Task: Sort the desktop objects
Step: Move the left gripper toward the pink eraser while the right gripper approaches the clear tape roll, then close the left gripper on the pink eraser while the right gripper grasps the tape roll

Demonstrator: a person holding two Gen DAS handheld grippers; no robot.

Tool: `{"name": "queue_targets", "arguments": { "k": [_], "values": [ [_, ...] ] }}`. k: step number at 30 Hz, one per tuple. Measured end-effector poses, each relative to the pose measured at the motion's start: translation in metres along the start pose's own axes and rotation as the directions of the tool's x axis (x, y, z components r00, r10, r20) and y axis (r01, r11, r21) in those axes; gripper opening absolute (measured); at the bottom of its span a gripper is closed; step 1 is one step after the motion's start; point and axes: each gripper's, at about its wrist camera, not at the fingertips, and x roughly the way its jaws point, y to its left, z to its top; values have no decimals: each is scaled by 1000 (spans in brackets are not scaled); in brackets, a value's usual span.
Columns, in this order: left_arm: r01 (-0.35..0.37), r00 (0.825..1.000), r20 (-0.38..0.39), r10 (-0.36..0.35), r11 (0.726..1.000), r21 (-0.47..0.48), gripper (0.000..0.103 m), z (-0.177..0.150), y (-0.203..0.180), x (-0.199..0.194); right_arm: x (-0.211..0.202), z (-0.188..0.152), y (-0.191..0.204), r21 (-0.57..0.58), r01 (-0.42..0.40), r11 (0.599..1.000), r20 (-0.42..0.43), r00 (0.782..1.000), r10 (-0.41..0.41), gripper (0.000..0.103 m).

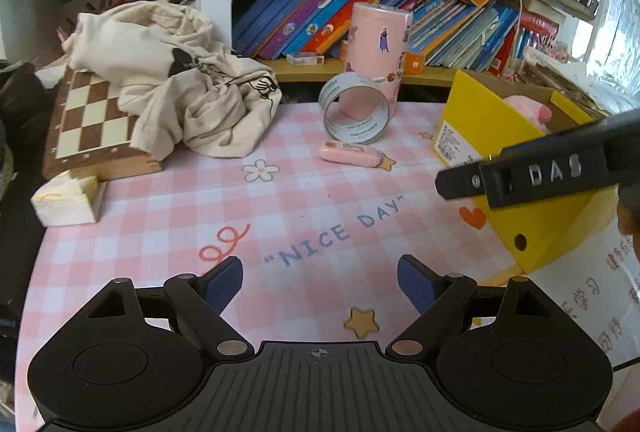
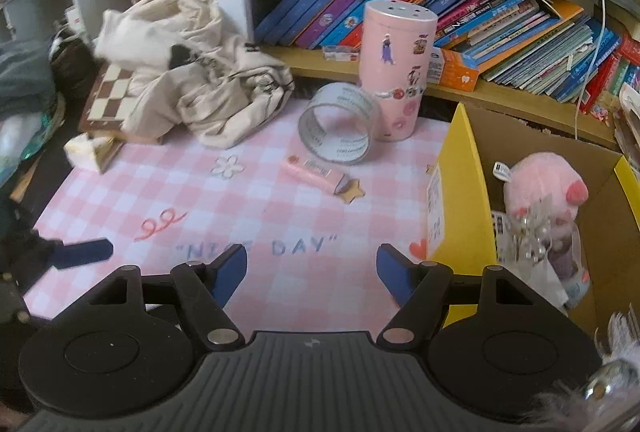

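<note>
Desktop objects are scattered over a pink checked mat (image 1: 168,216). A roll of clear tape (image 1: 355,109) is stood on edge at the far middle, touching a tall pink canister (image 1: 378,48) just behind it, and a small pink tube (image 1: 349,154) is laid flat just in front of the roll. To the right, a yellow cardboard box (image 2: 460,192) is seen with a pink plush toy (image 2: 540,188) inside. At the far left, a crumpled cream cloth (image 1: 176,80) is draped over a chessboard (image 1: 92,124). The left gripper (image 1: 320,286) is held open over the near mat, nothing between its fingers. The right gripper (image 2: 312,272) is likewise spread apart and empty, beside the box.
</note>
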Motion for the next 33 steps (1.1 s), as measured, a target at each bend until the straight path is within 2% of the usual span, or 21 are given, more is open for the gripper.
{"name": "queue_targets", "arguments": {
  "k": [13, 33],
  "values": [
    [11, 1000, 18, -11, 999, 45, 87, 27, -10, 63, 55, 47, -23, 63, 23, 998, -25, 999, -21, 75],
    [-42, 998, 46, 43, 999, -21, 87, 47, -14, 127, 113, 94, -34, 65, 56, 996, -36, 998, -53, 92]
  ]
}}
